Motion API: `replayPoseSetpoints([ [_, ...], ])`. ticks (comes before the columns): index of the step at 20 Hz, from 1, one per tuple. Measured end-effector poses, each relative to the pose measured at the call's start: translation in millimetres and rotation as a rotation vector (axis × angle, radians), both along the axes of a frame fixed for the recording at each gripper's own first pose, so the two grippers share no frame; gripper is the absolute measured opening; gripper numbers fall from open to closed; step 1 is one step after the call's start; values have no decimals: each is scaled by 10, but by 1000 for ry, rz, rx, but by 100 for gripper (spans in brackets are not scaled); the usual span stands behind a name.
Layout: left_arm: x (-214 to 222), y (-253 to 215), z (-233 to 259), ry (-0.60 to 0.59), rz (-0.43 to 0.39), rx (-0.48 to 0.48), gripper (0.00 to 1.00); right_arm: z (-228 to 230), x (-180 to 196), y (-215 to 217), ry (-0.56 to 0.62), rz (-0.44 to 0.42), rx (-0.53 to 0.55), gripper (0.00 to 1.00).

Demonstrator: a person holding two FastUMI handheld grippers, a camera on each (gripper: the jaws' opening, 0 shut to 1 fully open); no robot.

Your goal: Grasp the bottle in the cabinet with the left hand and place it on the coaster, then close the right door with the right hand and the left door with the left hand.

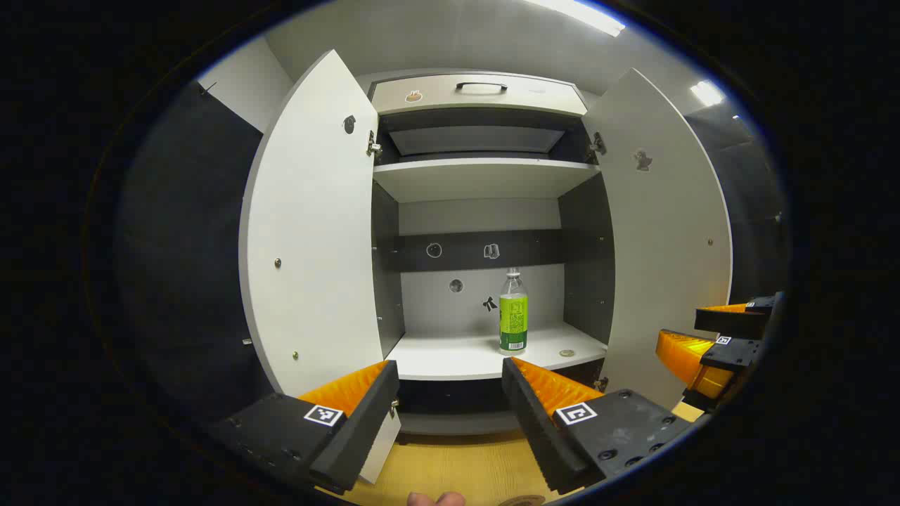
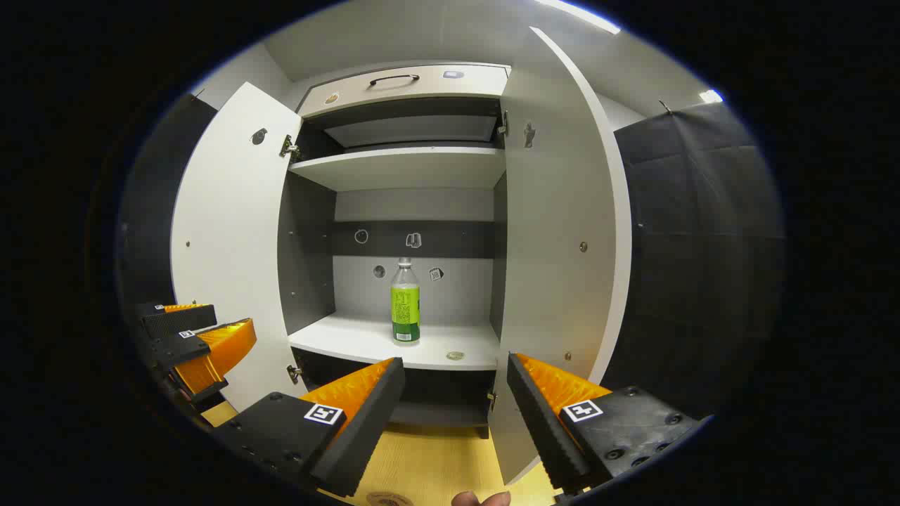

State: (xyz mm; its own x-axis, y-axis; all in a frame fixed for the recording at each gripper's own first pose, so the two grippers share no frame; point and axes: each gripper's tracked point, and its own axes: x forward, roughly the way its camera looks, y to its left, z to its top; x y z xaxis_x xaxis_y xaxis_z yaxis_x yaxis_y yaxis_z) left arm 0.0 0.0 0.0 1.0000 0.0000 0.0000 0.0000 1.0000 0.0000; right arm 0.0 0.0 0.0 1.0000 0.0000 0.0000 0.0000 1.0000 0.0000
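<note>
Inside the cabinet (image 1: 485, 179), the bottle (image 1: 513, 313) stands between open doors; both hand-held grippers spread.

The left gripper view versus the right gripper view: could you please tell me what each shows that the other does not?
Left gripper view: the open left claw close at the bottom, the right claw farther off at the right edge, and the right door with its inner face broad. Right gripper view: the right claw close, the left claw at the left edge, that door nearly edge-on. Shared: the cabinet with both doors open, the bottle upright on its lower shelf.
</note>
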Motion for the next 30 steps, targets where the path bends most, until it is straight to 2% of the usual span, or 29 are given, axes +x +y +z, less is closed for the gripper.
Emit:
replayPoseSetpoints([
  [13,-3,22,-41,6,12,-11,94,109,13,62,-25,17,-11,97],
  [18,112,-114,-37,8,-23,-16,94,181,-49,42,-30,25,4,97],
  [21,350,-324,-17,2,-71,-19,94,216,-114,-48,-28,15,19,97],
  [26,1021,-775,65,-18,-166,-43,94,219,-280,-285,-20,-24,11,97],
  [30,1752,-995,-2,12,-176,-57,94,229,-454,-434,-26,-25,-2,97],
])
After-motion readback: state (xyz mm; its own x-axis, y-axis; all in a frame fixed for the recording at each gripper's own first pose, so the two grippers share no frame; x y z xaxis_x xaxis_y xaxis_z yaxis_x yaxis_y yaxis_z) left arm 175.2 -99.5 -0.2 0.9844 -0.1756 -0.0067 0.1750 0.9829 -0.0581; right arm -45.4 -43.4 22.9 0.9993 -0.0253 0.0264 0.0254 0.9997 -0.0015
